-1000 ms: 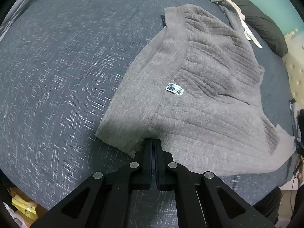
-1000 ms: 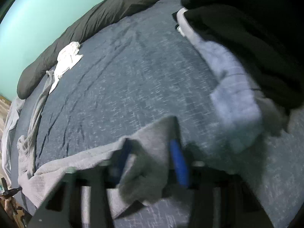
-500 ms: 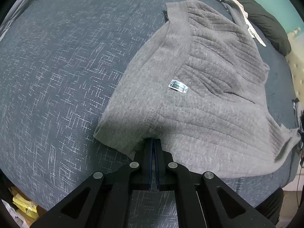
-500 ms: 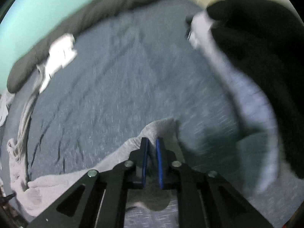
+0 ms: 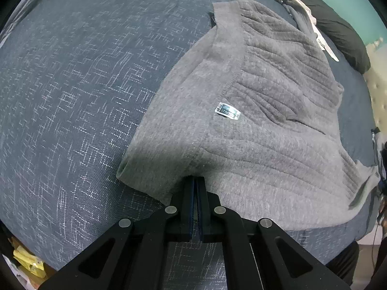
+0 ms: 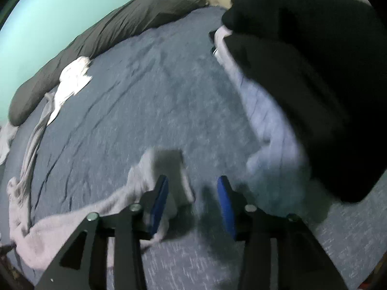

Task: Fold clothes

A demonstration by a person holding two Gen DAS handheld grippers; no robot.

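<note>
While the left gripper [image 5: 195, 181] stays clamped on the grey sweater [image 5: 254, 125] hem, garment running toward upper right, the right gripper [image 6: 192, 188] gapes beside its corner.

Left tongs [image 5: 196, 181] pinched tight on grey knit garment [image 5: 254, 111], flat across blue bedspread [image 5: 84, 84].
</note>
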